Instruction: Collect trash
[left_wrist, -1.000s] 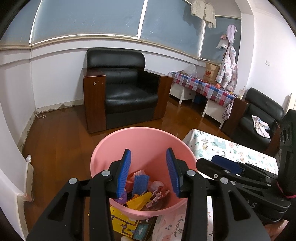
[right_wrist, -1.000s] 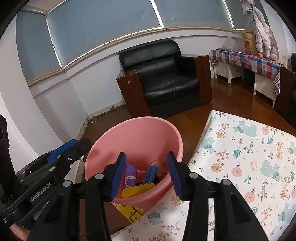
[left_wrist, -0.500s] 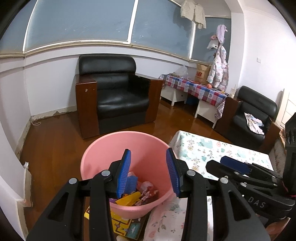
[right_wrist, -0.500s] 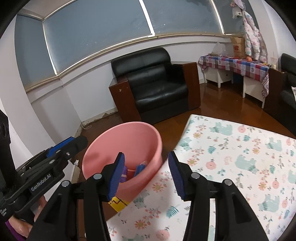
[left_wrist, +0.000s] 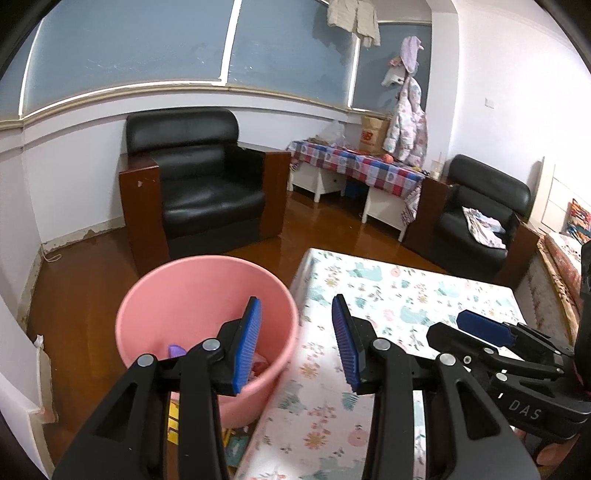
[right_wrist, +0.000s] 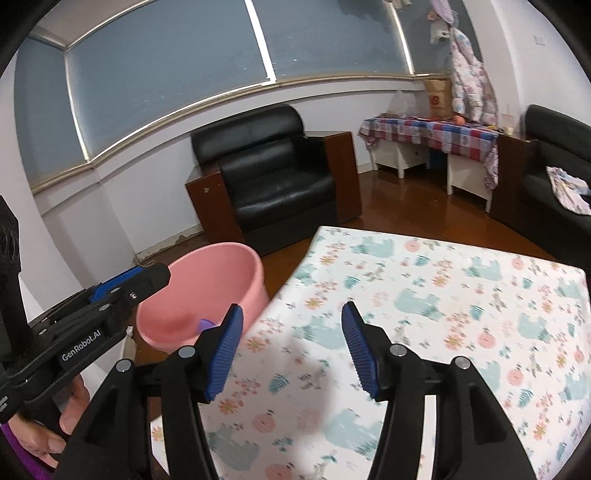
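Jaws first: your right gripper (right_wrist: 291, 347) is empty and its jaws are opening, nothing between the blue pads; your left gripper (left_wrist: 295, 345) also stands apart and carries nothing. Pink bin (left_wrist: 207, 314) sits on the wooden floor (left_wrist: 81, 280) just beside the corner of the table with the floral cloth (right_wrist: 443, 295), and collected trash (left_wrist: 177, 350) lies in its bottom, mostly hidden behind the left finger. No loose trash shows on the cloth in either view, so the step in hand looks like a search for the next piece. Risks from here: both grippers hang close together over the table corner, so a quick turn could knock one against the other. The bin is light plastic at the table edge; a low sweep of your left gripper could catch its rim and tip it, spilling what is collected. A colourful flat thing (left_wrist: 236, 446) under the bin is only partly seen; whether it is trash, you cannot tell from here.
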